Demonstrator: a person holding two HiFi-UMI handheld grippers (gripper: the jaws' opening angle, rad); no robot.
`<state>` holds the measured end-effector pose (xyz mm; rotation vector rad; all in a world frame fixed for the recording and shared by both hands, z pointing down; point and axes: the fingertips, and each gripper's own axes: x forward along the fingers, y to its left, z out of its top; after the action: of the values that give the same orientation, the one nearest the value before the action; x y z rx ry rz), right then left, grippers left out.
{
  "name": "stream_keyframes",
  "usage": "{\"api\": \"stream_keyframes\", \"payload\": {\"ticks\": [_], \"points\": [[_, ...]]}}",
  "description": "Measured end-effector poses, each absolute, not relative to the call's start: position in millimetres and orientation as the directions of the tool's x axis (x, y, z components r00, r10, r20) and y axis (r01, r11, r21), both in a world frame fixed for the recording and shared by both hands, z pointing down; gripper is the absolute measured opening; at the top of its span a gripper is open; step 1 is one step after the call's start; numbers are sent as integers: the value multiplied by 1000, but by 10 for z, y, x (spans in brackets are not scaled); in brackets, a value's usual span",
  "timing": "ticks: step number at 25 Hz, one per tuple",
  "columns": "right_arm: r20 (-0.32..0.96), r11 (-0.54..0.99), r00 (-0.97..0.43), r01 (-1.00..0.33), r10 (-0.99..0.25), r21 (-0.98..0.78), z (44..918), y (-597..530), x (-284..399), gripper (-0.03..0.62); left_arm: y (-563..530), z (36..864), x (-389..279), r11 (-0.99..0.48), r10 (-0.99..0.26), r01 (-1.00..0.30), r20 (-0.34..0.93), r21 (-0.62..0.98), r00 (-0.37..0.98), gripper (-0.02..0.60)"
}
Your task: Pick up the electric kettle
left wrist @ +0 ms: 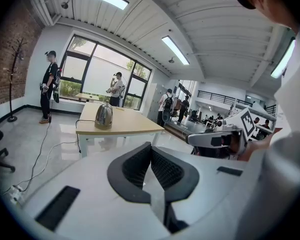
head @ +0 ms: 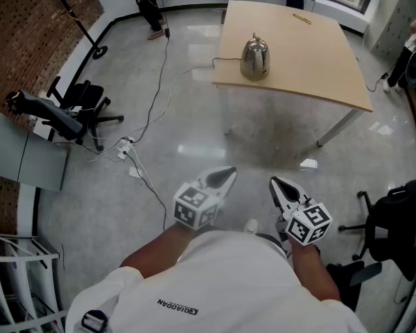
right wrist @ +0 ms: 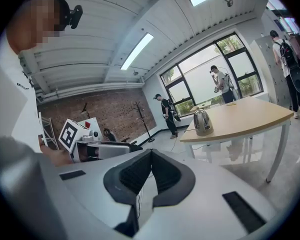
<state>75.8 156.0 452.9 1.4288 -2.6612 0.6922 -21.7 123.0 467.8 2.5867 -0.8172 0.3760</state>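
Two grippers, the left gripper and the right gripper, had their jaws pressed fully together on nothing, well apart from the silver electric kettle, which stood by the near left corner of the wooden table.

I observe a rounded stainless-steel electric kettle upright on a pale wooden table at twelve o'clock. My left gripper and right gripper, jaws together, hang well apart from it. Black office chair at nine o'clock.
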Motion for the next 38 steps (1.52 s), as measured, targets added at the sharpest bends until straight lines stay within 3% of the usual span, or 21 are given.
{"api": "stream_keyframes", "payload": {"ticks": [22,38], "points": [[220,496,-616,-759,-756,-421,4665,1553,1383,21,1143,4645,71,-636,-603,-702,361,321,711,-5],[200,529,-653,-726,-730,-439,4773,1260,1534,21,1077,4795,275,-622,-601,-727,417,292,682,-5]]}}
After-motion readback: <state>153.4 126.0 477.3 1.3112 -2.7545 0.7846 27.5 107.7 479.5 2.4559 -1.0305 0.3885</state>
